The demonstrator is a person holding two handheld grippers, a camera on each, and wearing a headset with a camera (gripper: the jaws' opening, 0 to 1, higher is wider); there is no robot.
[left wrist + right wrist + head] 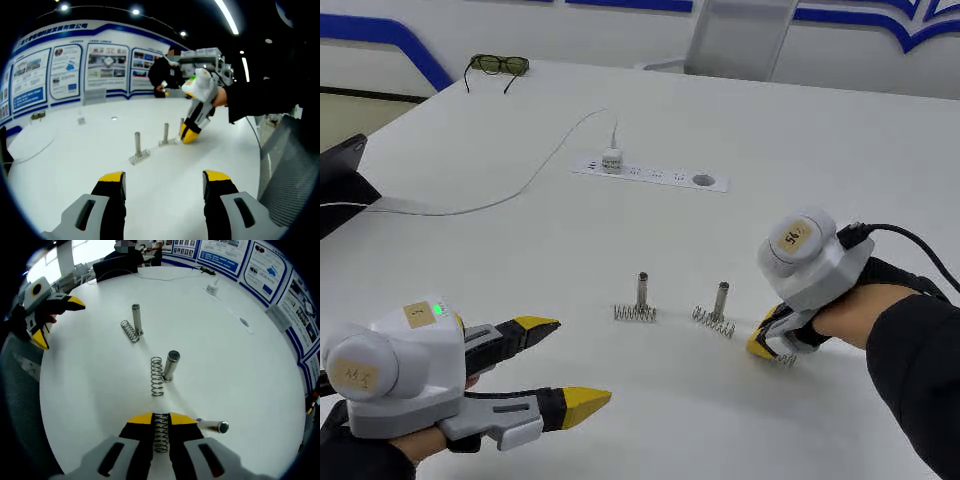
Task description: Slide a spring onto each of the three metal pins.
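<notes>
Right now I am at the very first step: none of the three springs is on a pin yet. My right gripper (161, 422) is down on the white surface (520, 250). Its fingers (142, 419) are pressed together on the third spring (161, 437), which lies along the gap between the yellow tips with its far end poking out ahead. The nearest pin (212, 426) is just beside those tips, but from so close I cannot tell whether it stands straight or leans. The middle pin (170, 365) stands upright with the middle spring (157, 376) lying flat at its foot. The far pin (135, 317) has the far spring (129, 331) lying by its base the same way.

Next, I judge, the pinched spring has to come up off the surface and turn until its open end faces down. Then it has to meet the top of the nearest pin squarely — a small target, and a spring held by its side may flex or twist if I squeeze hard.

My left gripper (165, 180) hovers low over the surface, well apart from the pins — fingers (112, 179) spread wide, holding nothing.
</notes>
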